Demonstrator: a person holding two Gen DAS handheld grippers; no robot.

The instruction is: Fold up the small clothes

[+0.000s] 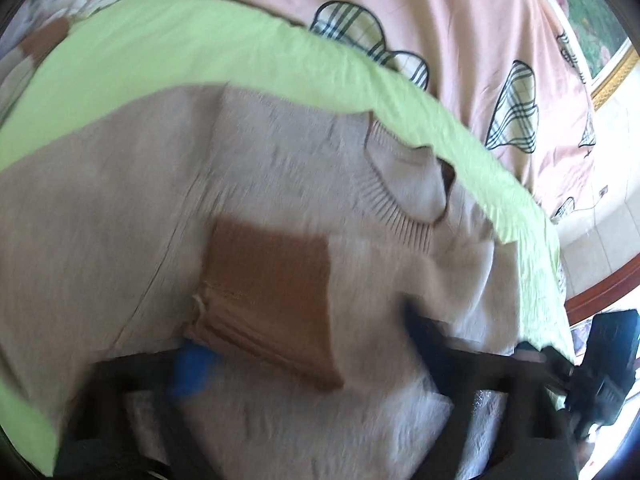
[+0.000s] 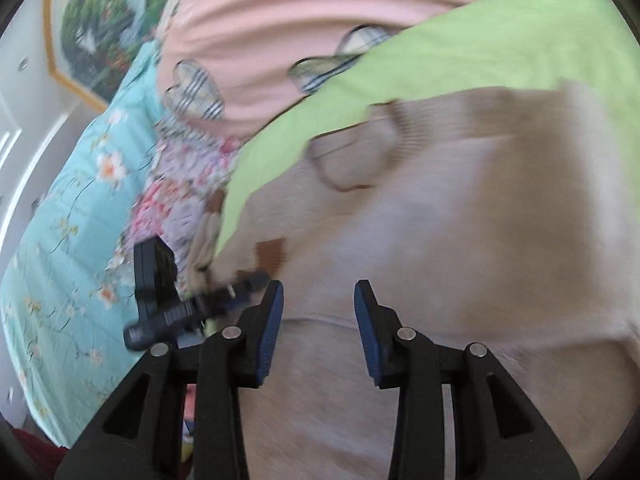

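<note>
A small beige knit sweater [image 1: 280, 168] lies on a lime-green sheet [image 1: 160, 48]. Its ribbed collar [image 1: 404, 196] points to the right, and a brown cuff [image 1: 272, 296] of a folded-in sleeve lies on its chest. My left gripper [image 1: 304, 364] is blurred just above the sweater, with the cuff's edge between its fingers; I cannot tell whether it grips. In the right wrist view my right gripper [image 2: 318, 316] is open and empty over the sweater's body [image 2: 460, 240]. The left gripper [image 2: 224, 296] shows there at the sweater's left edge by the brown cuff [image 2: 272, 254].
A pink quilt with plaid hearts [image 1: 460, 60] lies behind the green sheet. A floral cloth [image 2: 184, 184] and a turquoise flowered bedspread [image 2: 72, 220] lie to the left in the right wrist view. A framed picture [image 2: 96, 28] hangs on the wall.
</note>
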